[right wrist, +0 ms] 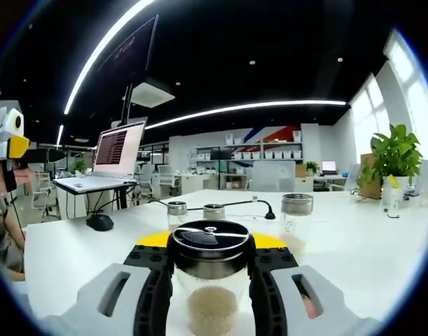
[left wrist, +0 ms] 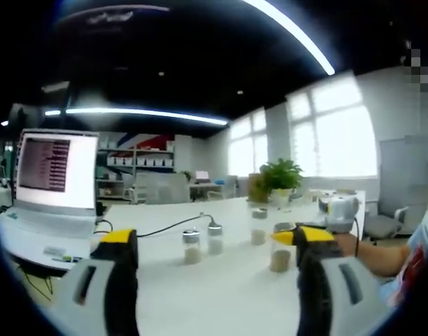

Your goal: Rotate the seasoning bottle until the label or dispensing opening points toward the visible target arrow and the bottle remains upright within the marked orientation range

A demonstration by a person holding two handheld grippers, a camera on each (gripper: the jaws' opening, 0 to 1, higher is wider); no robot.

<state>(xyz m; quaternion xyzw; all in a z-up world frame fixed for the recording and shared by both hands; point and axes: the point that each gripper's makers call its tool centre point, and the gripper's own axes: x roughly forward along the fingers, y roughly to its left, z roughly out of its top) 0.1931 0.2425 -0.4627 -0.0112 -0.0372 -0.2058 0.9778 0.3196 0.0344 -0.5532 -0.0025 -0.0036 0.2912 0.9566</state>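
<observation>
Seasoning bottle (right wrist: 210, 280), a clear glass jar with a black dispensing lid and pale granules in its base, stands upright on the white table (right wrist: 354, 245), directly between the jaws of my right gripper (right wrist: 210, 262). Those jaws have closed in against its sides just under the lid, so I judge the bottle gripped. Its long axis is vertical, square to the jaws, which suits a twist about that axis. In the left gripper view, the left gripper (left wrist: 217, 245) is spread wide and holds nothing, with the table surface visible between its yellow-tipped jaws; four similar jars stand well ahead of it. I find no target arrow in either view. Three further jars (right wrist: 214, 210) and a laptop (right wrist: 115, 157) stand beyond the held bottle.
</observation>
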